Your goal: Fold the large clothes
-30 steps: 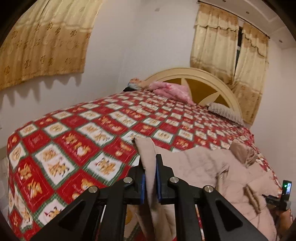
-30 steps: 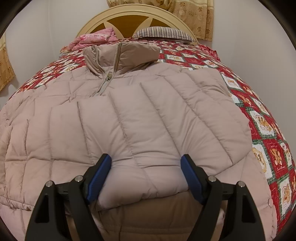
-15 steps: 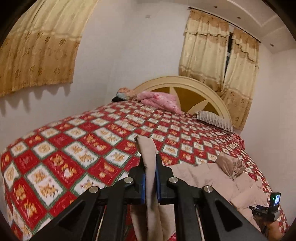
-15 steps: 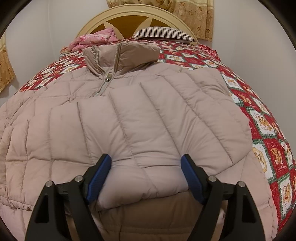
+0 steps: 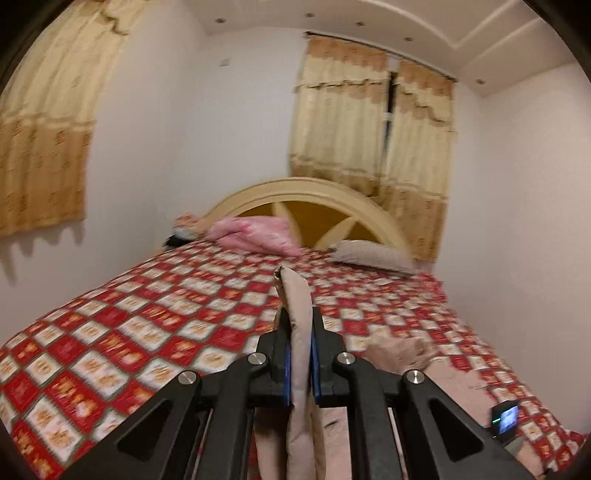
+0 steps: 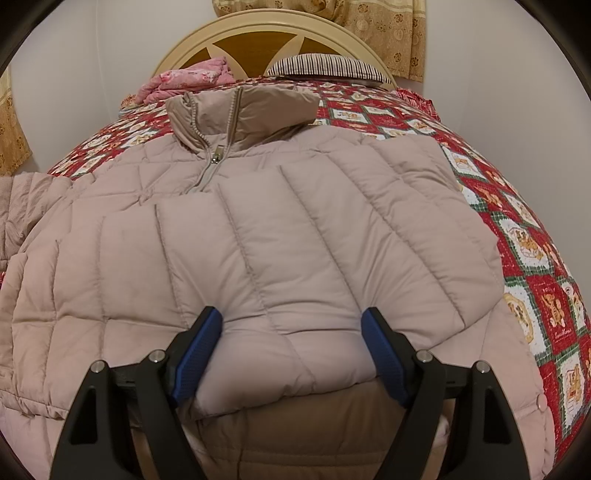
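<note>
**Left gripper pinching jacket fabric, right gripper spread over folded panel**

Left gripper: blue pads pressed together on a narrow strip of the beige puffer jacket, fabric sticking up past the fingertips and hanging down below them. Held raised above the bed, over the red-and-white checkered bedspread, facing the arched cream headboard. More jacket bulk lying crumpled low toward the bed's right edge in this view. Left-wrist picture blurred.

Right gripper: 2 fingers spread wide, pads apart, resting against the quilted surface of the jacket on either side of a puffed section; nothing clamped between them. Whether the pads press into the fabric or only touch it: cannot tell.

Jacket spread across the middle of the bed, collar toward the headboard, zipper pull just below the collar. One quilted panel folded over the front, its rounded edge lying just ahead of the right gripper, a darker tan layer showing beneath at the near edge of the bed. Part of the garment lifted at the far left of the right-wrist view.

Pink bundle and striped pillow at the head edge of the bed. Gold curtains behind the headboard.
</note>
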### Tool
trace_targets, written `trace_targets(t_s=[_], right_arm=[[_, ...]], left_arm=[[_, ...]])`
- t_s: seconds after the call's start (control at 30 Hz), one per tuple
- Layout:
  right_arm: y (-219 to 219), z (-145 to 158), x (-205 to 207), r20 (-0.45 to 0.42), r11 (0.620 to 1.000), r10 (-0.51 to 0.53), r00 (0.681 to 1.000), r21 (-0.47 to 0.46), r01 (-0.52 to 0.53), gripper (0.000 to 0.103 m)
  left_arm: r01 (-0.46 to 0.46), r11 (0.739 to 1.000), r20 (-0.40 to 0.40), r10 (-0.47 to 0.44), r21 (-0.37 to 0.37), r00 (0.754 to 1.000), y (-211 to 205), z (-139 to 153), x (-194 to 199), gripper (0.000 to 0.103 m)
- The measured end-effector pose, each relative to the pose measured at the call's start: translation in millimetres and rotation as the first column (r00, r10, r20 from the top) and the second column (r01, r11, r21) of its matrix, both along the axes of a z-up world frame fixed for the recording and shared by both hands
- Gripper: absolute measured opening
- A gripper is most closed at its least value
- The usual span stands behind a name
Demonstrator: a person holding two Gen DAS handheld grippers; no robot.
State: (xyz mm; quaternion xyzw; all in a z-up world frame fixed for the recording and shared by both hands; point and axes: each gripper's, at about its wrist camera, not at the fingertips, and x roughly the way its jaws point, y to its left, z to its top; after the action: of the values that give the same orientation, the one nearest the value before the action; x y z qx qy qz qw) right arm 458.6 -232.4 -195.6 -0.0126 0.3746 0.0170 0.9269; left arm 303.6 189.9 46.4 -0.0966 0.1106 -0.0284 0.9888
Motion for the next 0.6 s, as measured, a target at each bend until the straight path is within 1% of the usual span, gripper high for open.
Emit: trace_targets(t_s=[0.1,0.23,0.3,0.37,0.4,0.5,0.6], right_arm=[[0,0,0,0.000,1.000,0.000,1.000,0.001,0.000,0.081],[-1,0,0,0.002,1.000,0.001,1.000,0.000,-0.001,0.081],[-2,1,0,0.004,1.000,0.001,1.000,0.006,-0.001,0.081],[-4,2,-1,0.009,1.000,0.001,1.000,0.021,-0.001,0.081],[-5,2,-2,0.012,1.000,0.000,1.000,0.029,0.000,0.082],[-9,3,-3,0.019,0.998,-0.003,1.000,0.061,0.002,0.082],[-9,2,-2,0.018,0.998,-0.002,1.000,0.070,0.001,0.083]], left_arm=[[0.092,0.996,0.018,-0.092,0.011,0.996,-40,11,12,0.007],[0.215,0.975,-0.001,-0.215,0.047,0.977,-110,5,36,0.007],[0.274,0.960,-0.025,-0.272,0.062,0.962,-148,-10,49,0.007],[0.321,0.946,-0.056,-0.318,0.049,0.946,-176,-25,58,0.007],[0.347,0.937,-0.078,-0.343,0.044,0.936,-194,-38,65,0.007],[0.391,0.919,-0.130,-0.384,0.040,0.914,-231,-66,79,0.007],[0.420,0.906,-0.181,-0.406,0.048,0.896,-265,-90,95,0.007]])
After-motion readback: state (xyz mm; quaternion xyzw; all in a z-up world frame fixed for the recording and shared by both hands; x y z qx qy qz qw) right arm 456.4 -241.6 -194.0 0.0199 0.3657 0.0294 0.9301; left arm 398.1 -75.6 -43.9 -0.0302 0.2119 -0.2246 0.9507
